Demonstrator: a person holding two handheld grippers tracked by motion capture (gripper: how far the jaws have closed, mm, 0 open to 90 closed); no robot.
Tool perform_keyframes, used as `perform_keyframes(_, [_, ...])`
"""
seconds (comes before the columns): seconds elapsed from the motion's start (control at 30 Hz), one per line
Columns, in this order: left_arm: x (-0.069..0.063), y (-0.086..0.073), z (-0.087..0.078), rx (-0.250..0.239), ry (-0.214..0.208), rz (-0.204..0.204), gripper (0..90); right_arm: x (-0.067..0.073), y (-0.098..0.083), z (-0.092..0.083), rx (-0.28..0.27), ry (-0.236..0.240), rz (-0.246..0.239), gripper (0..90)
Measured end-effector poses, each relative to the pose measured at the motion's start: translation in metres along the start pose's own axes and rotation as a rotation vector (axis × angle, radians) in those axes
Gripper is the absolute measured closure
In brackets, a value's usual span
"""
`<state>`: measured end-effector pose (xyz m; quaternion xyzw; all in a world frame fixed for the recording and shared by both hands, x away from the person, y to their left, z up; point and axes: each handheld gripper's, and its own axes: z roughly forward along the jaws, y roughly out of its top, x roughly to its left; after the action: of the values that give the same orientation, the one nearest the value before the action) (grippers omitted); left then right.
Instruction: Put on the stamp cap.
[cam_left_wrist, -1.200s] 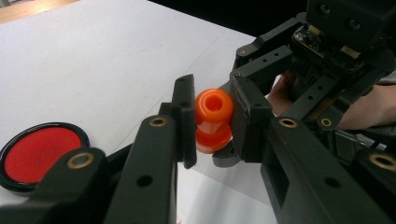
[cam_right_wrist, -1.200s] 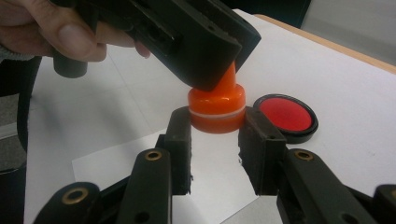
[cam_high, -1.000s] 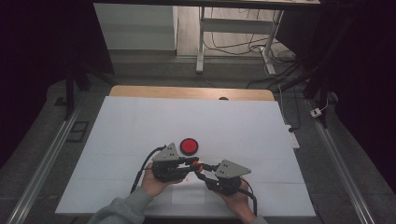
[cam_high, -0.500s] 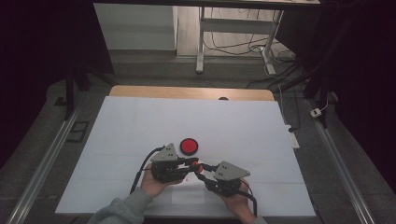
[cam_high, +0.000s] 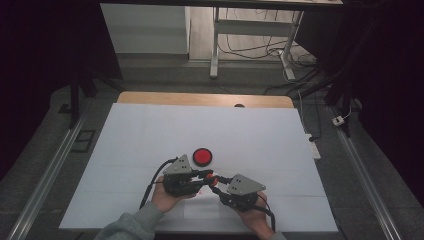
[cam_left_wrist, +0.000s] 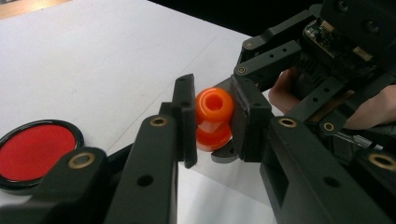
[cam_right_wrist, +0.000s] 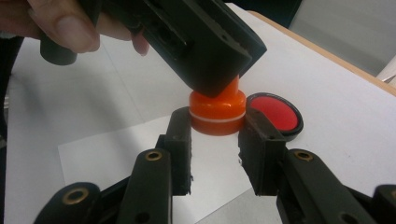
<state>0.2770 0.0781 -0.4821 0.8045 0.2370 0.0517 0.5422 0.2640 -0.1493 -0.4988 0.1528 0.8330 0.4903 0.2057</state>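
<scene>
- We hold the left gripper and the right gripper tip to tip near the front of the white table, both closed on one small orange piece.
- In the left gripper view, our left jaws clamp the upper, narrower part of the piece, which has a hole at its end; the right gripper comes in from the upper right.
- In the right gripper view, our right jaws press on the wide lower part of the piece, where a pale seam runs round it; the left gripper grips it from above.
- The piece hangs above the table, held between both tools.
- A red disc with a black rim lies flat on the table just beyond the grippers, apart from the piece.
</scene>
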Motion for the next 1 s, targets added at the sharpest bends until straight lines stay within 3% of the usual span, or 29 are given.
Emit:
perform_keyframes(0.4, [-0.0019, -0.0021, 0.0011, 0.007, 0.008, 0.002, 73.0, 0.0017, 0.0002, 0.0004, 0.024, -0.004, -0.017, 64.8])
perform_keyframes(0.8, [-0.0022, 0.0004, 0.0005, 0.007, 0.014, 0.009, 72.8, -0.0007, -0.0014, 0.0008, 0.007, 0.013, 0.002, 64.2])
perform_keyframes(1.0, [-0.0023, 0.0011, 0.0004, 0.005, 0.014, 0.011, 72.7, -0.0023, -0.0012, 0.0002, -0.003, 0.017, 0.016, 58.4])
